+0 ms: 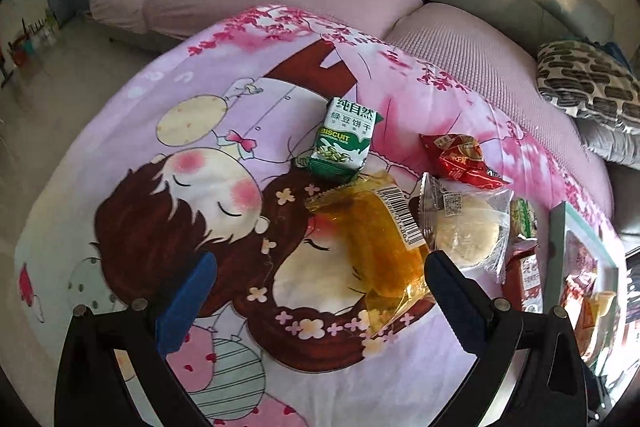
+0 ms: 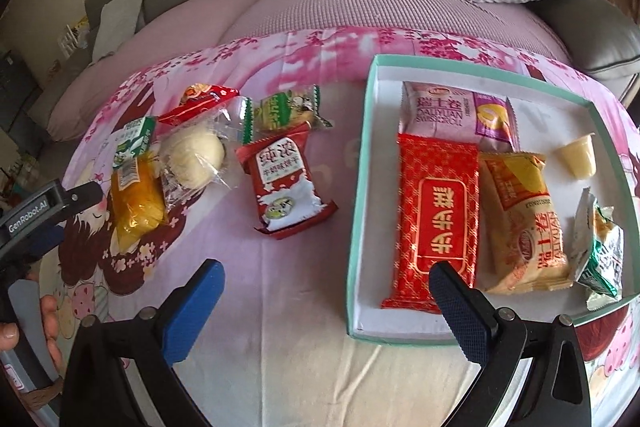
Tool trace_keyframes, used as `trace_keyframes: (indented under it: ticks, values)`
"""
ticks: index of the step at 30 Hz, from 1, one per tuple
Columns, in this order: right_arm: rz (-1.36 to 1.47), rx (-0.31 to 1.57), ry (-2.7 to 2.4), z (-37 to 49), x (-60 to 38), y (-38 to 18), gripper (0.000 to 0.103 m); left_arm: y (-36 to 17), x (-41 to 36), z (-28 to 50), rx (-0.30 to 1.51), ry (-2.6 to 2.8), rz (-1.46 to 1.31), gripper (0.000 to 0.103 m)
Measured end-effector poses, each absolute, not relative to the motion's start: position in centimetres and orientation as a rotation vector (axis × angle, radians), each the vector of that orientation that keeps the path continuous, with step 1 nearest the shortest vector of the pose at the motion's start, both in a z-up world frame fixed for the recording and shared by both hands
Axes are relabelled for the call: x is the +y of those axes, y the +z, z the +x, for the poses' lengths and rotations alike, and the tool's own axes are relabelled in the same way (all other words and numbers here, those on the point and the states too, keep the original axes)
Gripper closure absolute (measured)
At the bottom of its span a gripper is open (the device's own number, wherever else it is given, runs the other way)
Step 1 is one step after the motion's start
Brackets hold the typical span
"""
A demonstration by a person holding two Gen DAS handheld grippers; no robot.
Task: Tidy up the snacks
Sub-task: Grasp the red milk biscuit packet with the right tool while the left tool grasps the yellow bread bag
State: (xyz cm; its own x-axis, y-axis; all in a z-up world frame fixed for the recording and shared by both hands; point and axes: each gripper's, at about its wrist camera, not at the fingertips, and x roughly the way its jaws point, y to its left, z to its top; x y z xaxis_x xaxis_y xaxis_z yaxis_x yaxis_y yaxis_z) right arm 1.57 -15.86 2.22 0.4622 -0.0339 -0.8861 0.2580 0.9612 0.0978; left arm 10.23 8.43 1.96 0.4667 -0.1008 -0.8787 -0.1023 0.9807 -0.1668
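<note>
Both grippers are spread wide and hold nothing. The left gripper [image 1: 320,291] hangs low over the yellow snack bag [image 1: 372,239] — the bag lies partly between its blue pads, w/ the right pad [image 1: 456,287] at the bag's edge. The right gripper [image 2: 328,307] sits over the cartoon cloth [image 2: 280,267], one pad near the box [image 2: 360,187] wall, the other over bare cloth.

Where the snacks are: the box already has a red wafer pack [image 2: 436,219], a pink swiss roll [image 2: 452,115], a tan roll pack [image 2: 524,223], a jelly cup [image 2: 576,155] & a silver-green pack [image 2: 600,247]. Outside it, in a pile on the cloth: the yellow bag, a green biscuit pack [image 1: 344,139], a round white bun in clear wrap [image 1: 468,227], a small red pack [image 1: 460,159], a red milk-candy pack [image 2: 284,187], and a green-white pack [image 2: 284,111]. So I think about half is left to move.

What could go wrong, prob.:
- The yellow bag is shiny and soft — it may slip or squash if the pads close on just a corner.
- The bun wrap touches the yellow bag, so the pad could catch both.
- The cloth is loose; a low pinch might grab it and drag the pile.
- The box is getting full, so a new pack may land on the wall and tip out.
</note>
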Motion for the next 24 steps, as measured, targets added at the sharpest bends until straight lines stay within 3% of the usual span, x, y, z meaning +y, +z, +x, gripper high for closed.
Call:
trace_keyframes:
  ticks: [10, 13, 15, 22, 24]
  values:
    - [0.161, 1.015, -0.089, 3.4, -13.8, 2.6, 0.001, 0.3, 6.7, 12.3, 1.148, -0.105, -0.253, 0.0]
    - [0.146, 1.022, -0.086, 4.3, -13.5, 1.9, 0.013, 0.0, 6.1, 12.9, 1.174, -0.108, -0.226, 0.0]
    - [0.12, 1.015, -0.096, 5.0, -13.3, 1.6, 0.015, -0.3, 5.8, 13.1, 1.188, -0.113, -0.222, 0.0]
    - [0.089, 1.033, -0.092, 7.0, -13.0, 0.5, 0.034, -1.0, 5.6, 14.0, 1.196, -0.104, -0.229, 0.0]
    - [0.083, 1.043, -0.112, 7.3, -13.2, 0.0, 0.035, -1.3, 5.5, 14.1, 1.21, -0.102, -0.223, 0.001]
